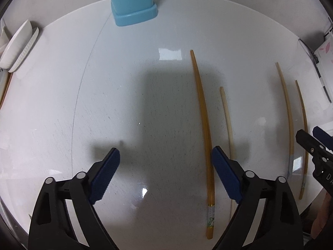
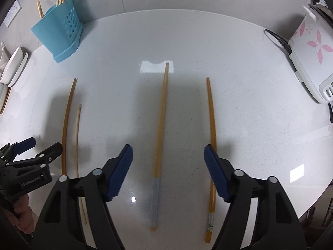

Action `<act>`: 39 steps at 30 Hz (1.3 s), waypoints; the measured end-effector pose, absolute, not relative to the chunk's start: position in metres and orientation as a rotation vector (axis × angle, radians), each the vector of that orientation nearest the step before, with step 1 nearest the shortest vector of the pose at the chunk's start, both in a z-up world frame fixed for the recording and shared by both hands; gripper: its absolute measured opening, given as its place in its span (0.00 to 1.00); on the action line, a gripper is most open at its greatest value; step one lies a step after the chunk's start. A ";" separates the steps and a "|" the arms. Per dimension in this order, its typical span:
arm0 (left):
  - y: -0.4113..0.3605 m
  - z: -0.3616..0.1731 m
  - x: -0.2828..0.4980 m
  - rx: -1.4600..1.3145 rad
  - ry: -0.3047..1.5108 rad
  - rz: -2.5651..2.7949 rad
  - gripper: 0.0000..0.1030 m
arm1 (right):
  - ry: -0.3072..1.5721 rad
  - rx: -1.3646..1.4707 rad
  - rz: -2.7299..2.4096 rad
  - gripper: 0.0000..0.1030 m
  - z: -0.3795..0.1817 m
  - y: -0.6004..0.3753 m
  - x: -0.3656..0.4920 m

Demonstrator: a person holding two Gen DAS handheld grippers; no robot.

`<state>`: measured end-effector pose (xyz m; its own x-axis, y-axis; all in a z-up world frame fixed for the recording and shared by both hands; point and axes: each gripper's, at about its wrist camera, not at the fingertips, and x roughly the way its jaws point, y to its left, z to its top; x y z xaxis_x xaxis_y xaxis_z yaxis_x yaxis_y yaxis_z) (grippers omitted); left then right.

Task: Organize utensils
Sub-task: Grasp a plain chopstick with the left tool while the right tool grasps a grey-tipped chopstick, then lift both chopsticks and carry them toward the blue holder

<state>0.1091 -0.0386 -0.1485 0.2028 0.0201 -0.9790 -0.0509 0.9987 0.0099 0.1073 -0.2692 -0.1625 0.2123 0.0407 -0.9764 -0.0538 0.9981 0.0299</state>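
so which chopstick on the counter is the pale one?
The short thin chopstick, second from the left in the right wrist view, beside the long amber one. The other three are amber; it is cream-coloured and shorter.

Both views are taken from wrist cameras aimed steeply down at the white table (image 1: 62, 108), from close above. The left view is centred further left; the blue utensil holder (image 1: 133, 0) is cut off at 12 o'clock. In the right view the holder (image 2: 60, 35) is seen at 10 o'clock. All four chopsticks are shared, as is the holder.
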 end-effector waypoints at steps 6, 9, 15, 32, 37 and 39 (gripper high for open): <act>-0.037 -0.150 0.117 -0.012 1.391 0.050 0.69 | 1.409 -0.025 0.083 0.48 -0.173 -0.265 0.109; -0.034 -0.150 0.127 -0.008 1.403 0.046 0.53 | 1.430 -0.029 0.092 0.41 -0.177 -0.264 0.111; -0.037 -0.142 0.127 0.001 1.422 0.046 0.11 | 1.475 -0.031 0.098 0.23 -0.185 -0.260 0.115; -0.025 -0.144 0.128 -0.038 1.418 0.019 0.06 | 1.496 -0.030 0.099 0.06 -0.192 -0.251 0.118; -0.025 -0.141 0.124 -0.048 1.407 0.013 0.06 | 1.478 -0.017 0.106 0.06 -0.189 -0.251 0.120; -0.025 -0.140 0.123 -0.050 1.401 0.010 0.06 | 1.469 -0.011 0.108 0.06 -0.187 -0.254 0.119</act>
